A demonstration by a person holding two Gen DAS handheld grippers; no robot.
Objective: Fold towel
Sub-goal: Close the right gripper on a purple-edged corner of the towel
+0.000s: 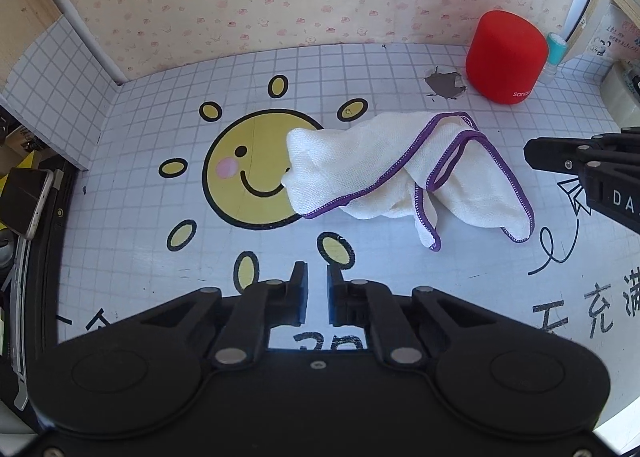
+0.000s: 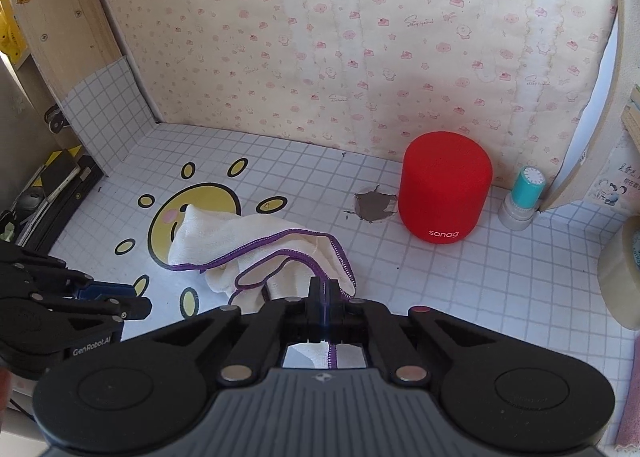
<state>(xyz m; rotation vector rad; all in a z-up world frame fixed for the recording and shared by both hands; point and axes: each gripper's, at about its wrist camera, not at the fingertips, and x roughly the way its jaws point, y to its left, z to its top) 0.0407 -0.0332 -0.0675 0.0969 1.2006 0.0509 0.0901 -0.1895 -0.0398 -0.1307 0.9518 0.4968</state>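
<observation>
Right hand-held gripper pinches towel beside "sanag" speaker.

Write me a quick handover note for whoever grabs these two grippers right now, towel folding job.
Left gripper: shut, nothing between its fingers, above the sun print short of the towel.
Right gripper: shut, with the towel's purple-hemmed near edge right at its fingertips; whether it really grips the hem is unclear.
Towel: crumpled in a loose heap on the grid mat, partly covering the sun face. Red speaker stands behind it, apart.
Done: nothing folded yet.
Left: confirm the right grip, take another corner, spread the towel flat, then fold it.
</observation>
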